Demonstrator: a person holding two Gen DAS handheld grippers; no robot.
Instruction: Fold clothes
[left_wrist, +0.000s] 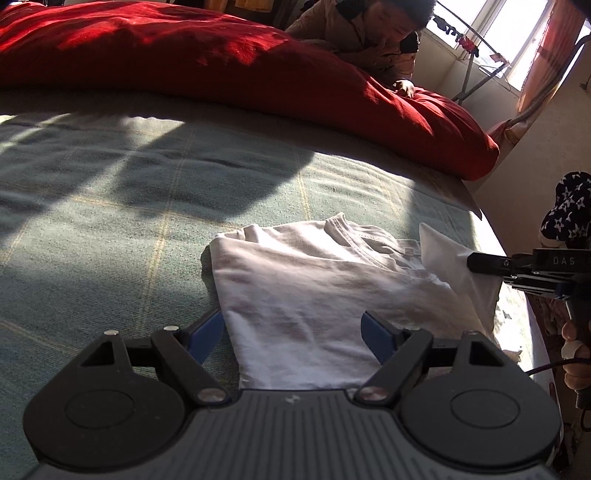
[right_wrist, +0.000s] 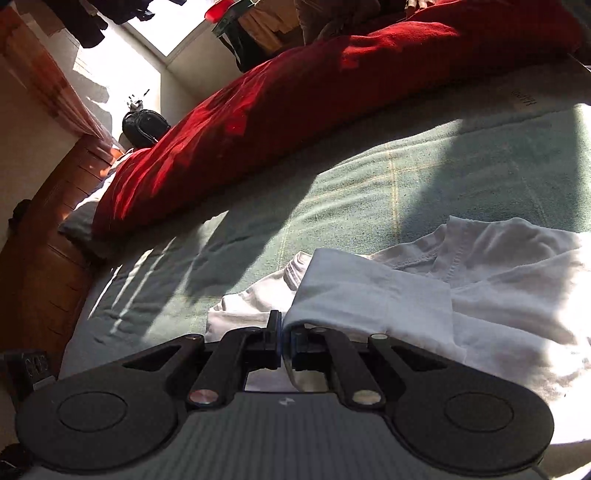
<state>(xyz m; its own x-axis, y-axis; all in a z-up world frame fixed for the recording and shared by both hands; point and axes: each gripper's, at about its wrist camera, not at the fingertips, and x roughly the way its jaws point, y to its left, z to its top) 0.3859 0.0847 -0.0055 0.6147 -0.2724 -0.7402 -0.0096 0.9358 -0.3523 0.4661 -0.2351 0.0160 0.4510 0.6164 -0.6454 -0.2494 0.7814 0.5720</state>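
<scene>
**White shirt part-folded on green bed cover**

Lying on the green plaid bed cover (left_wrist: 110, 221): white T-shirt (left_wrist: 314, 288), red duvet (left_wrist: 221, 74) bunched well behind. Left gripper (left_wrist: 293, 334) spread wide over the near hem, gripping nothing. Right gripper (right_wrist: 282, 339) pinched tight on a lifted shirt edge; "DAS" legible on its body.

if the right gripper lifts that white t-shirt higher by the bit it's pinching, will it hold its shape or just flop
Probably flop: the white t-shirt already droops from the right gripper, shut on a raised flap. It looks thin and light, so lifting should be easy. The folded layers would likely slide apart, since the open left gripper pins nothing.
</scene>
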